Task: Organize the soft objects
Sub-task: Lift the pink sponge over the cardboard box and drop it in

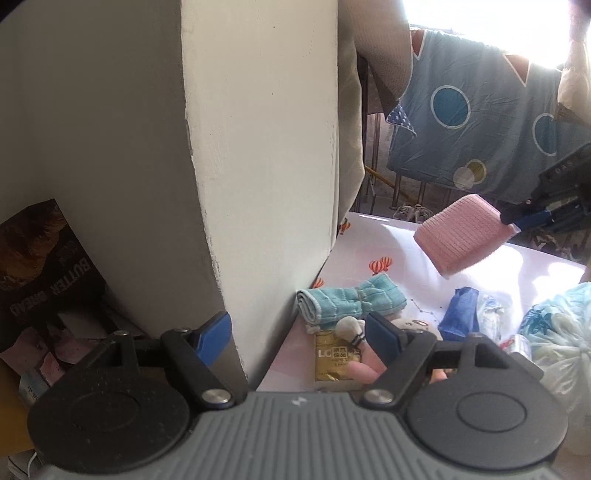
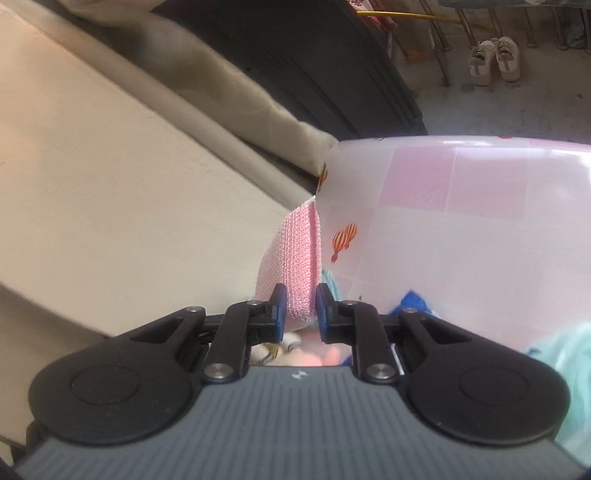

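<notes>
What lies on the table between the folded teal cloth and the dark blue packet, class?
Bare tablecloth lies between the teal cloth and the blue packet, shown in the left wrist view.

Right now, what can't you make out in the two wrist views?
- Small plush toy: left wrist view, mostly hidden behind the open left gripper; its kind is unclear.
- Gold packet: print too small, lower edge cut by the gripper body.
- Items under the right gripper: right wrist view, blocked by the held pink cloth and the gripper body.
- Window area: overexposed.
</notes>
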Demonstrator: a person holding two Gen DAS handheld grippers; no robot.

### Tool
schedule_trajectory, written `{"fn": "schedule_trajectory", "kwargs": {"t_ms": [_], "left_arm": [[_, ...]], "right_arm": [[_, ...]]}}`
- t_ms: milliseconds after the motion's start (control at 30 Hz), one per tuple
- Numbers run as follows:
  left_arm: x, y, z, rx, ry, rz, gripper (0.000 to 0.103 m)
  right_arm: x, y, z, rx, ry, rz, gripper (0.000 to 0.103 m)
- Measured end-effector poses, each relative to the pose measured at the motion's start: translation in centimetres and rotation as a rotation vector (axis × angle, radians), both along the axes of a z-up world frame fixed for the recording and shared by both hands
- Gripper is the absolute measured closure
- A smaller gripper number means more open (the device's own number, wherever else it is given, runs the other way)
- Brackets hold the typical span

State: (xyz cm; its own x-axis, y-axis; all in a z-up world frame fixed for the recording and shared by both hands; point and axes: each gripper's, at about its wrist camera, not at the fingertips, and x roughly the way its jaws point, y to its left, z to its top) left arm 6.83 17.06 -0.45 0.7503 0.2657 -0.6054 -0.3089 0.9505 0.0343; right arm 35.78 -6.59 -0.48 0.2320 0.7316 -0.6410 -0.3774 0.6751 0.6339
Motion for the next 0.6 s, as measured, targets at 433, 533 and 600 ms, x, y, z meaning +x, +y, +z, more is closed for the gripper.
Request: {"fn": "schedule_trajectory", "kwargs": {"t_ms": [433, 533, 600], "left_arm": [[1.6, -7.2, -2.0, -0.033, 0.087, -0.413, 0.022], [3.4, -8.4, -2.6, -0.012, 0.104, -0.436, 0.022], [4.5, -8.6, -2.8, -0.034, 0.115, -0.430, 0.023]], "right_arm": [[-6.8, -5.8, -4.1, -0.240, 0.050, 0.144, 0.085], [-6.2, -6.0, -4.3, -0.268, 0.047, 0.109, 0.084], [-5.8, -6.2, -4.7, -0.262, 0.058, 0.078, 0.083]]}}
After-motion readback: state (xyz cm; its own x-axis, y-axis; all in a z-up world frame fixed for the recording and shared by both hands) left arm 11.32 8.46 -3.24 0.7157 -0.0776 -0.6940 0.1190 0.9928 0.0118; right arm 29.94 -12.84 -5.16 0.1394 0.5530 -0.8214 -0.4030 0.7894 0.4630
